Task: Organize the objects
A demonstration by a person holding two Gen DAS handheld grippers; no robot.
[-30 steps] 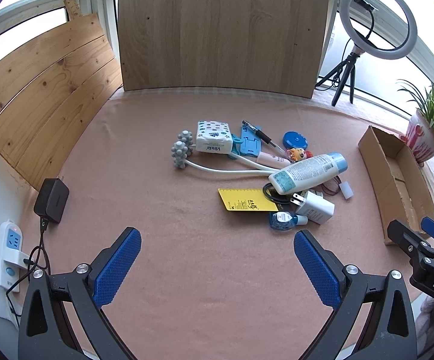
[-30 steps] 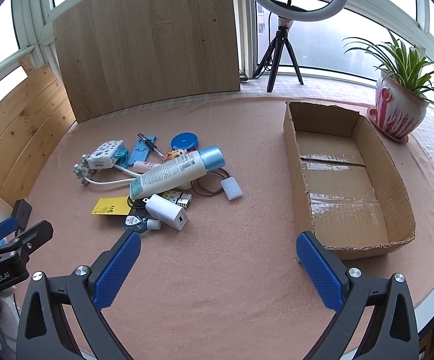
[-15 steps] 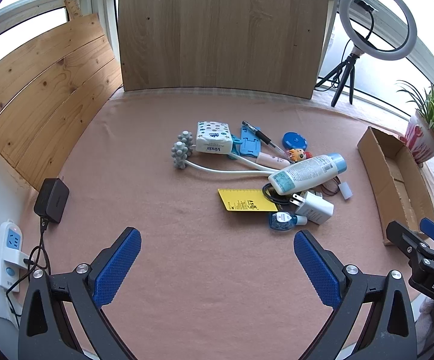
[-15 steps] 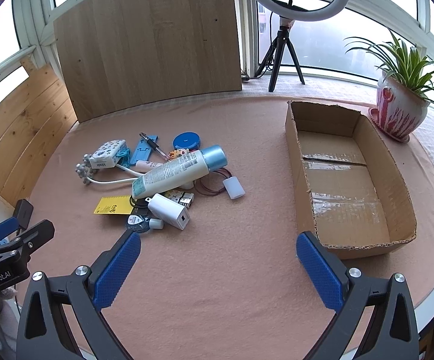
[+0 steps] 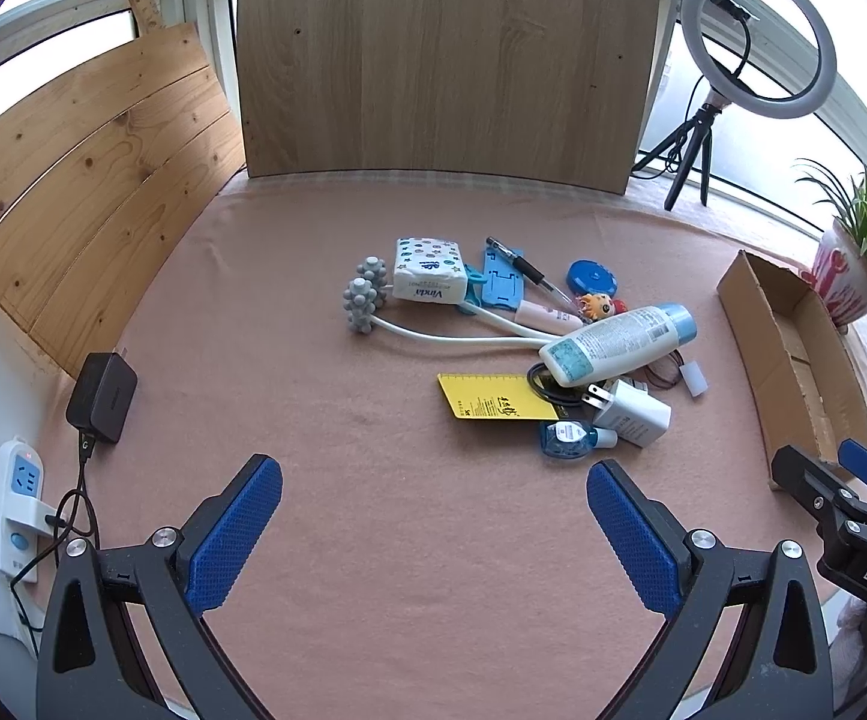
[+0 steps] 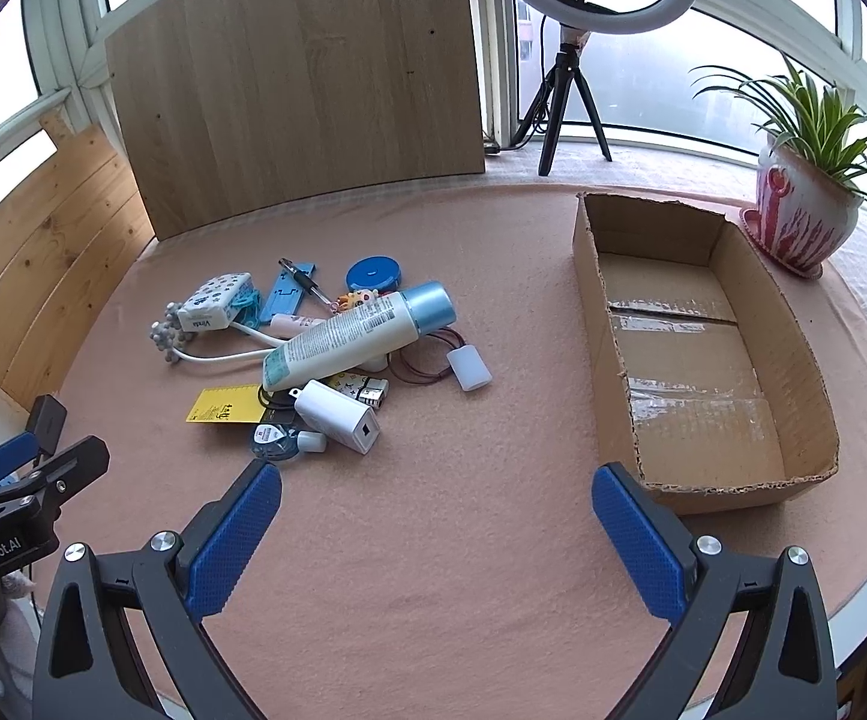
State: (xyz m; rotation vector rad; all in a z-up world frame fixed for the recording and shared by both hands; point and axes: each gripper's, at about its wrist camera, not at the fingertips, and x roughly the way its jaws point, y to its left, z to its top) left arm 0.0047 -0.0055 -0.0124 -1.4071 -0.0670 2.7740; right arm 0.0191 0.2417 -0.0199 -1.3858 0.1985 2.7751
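- Your left gripper is spread wide with nothing between its blue pads, hovering above bare pink cloth short of the pile.
- Your right gripper is likewise spread wide and holds nothing; its left pad sits near the white charger, its right pad near the box corner.
- The cardboard box lies open on the right of the surface, well apart from the pile. Its floor shows only strips of clear tape; no item is inside.
- The items to be organised lie in one loose heap left of the box: a white lotion bottle with a blue cap rests tilted across the others, over a yellow card and a black cable loop.
- Beside them are a tissue pack, a grey-knobbed massager with white stems, a blue phone stand, a pen, a blue round tin, a small figurine and a small blue bottle.
- The surface is covered in pink cloth, backed by an upright wooden board and slatted panels on the left.
- A ring light on a tripod and a potted plant stand by the windows; a black adapter and power strip sit at the left edge.
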